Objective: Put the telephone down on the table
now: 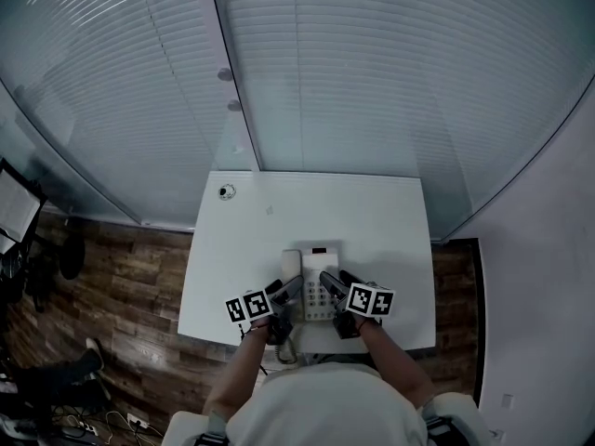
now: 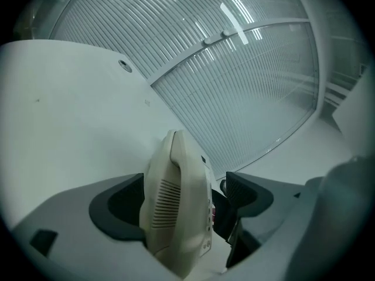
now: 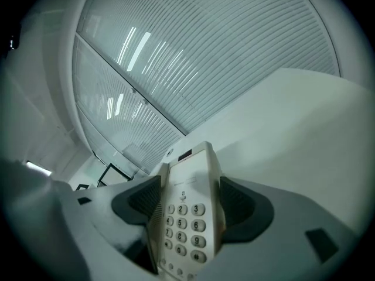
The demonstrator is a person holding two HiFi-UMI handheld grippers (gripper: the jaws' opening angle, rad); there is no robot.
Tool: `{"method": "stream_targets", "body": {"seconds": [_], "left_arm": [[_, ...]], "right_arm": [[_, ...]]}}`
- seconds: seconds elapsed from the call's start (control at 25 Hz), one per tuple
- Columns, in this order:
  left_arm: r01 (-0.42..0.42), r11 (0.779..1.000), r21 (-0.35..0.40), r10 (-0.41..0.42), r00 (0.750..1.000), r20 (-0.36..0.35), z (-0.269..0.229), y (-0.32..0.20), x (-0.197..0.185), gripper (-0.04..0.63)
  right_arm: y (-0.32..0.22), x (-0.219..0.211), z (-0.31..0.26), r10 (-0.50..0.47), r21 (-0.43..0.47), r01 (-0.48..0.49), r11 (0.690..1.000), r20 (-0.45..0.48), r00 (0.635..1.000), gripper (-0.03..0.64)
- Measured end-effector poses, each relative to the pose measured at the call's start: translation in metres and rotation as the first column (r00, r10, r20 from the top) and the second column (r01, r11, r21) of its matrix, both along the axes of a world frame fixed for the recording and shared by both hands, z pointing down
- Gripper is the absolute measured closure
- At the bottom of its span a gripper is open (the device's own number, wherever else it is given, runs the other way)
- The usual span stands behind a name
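The telephone (image 1: 317,291) sits at the near edge of the white surface (image 1: 307,214), clamped by the left hand-held gripper (image 2: 184,201) and the right hand-held gripper (image 3: 190,201). A cable grommet (image 1: 226,191) lies at the far-left corner, clear of it. The keypad digits (image 3: 181,230) are legible; the small print is not.

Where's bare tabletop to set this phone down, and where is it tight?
The table is bare across its far half, from the cable hole at the far left corner rightward, and along both side edges. Crowded only at the near middle, where the left hand-held gripper and right hand-held gripper both clamp the telephone.
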State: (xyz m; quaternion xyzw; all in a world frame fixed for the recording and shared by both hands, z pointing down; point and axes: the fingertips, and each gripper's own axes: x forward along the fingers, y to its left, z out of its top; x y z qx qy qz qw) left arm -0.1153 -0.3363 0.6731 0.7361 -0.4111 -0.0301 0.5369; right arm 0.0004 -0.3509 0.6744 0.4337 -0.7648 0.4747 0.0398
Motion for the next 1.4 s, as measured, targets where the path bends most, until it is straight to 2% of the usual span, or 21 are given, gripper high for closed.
{"method": "stream_targets", "body": {"seconds": [0.24, 0.44, 0.76, 0.84, 1.04, 1.2, 1.4], "left_arm": [[-0.012, 0.999, 0.052, 0.011, 1.000, 0.024, -0.012, 0.020, 0.002, 0.155], [-0.005, 0.997, 0.075, 0.005, 1.000, 0.011, -0.020, 0.037, 0.002, 0.155], [-0.024, 0.994, 0.102, 0.023, 1.000, 0.008, -0.026, 0.066, 0.004, 0.159], [-0.023, 0.994, 0.107, 0.021, 1.000, 0.018, -0.026, 0.074, 0.004, 0.190], [0.009, 0.993, 0.115, -0.014, 0.999, 0.047, -0.030, 0.092, 0.001, 0.336], [0.024, 0.992, 0.127, -0.030, 0.999, 0.042, -0.035, 0.109, 0.002, 0.372], [0.044, 0.991, 0.129, -0.053, 0.996, 0.074, -0.037, 0.133, 0.002, 0.446]], "right_arm": [[0.018, 0.006, -0.006, 0.009, 0.048, -0.007, 0.999, -0.032, 0.999, 0.296], [0.037, 0.007, -0.010, 0.029, 0.063, -0.027, 0.998, -0.034, 0.999, 0.313], [0.069, 0.007, -0.009, 0.048, 0.068, -0.044, 0.997, -0.067, 0.997, 0.424], [0.076, 0.006, -0.010, 0.049, 0.072, -0.044, 0.996, -0.067, 0.997, 0.456], [0.096, 0.001, -0.021, 0.030, 0.095, -0.025, 0.995, -0.053, 0.998, 0.506], [0.115, -0.007, -0.031, 0.003, 0.121, 0.002, 0.993, -0.043, 0.999, 0.534], [0.140, -0.016, -0.041, -0.043, 0.153, 0.051, 0.987, -0.057, 0.997, 0.549]]}}
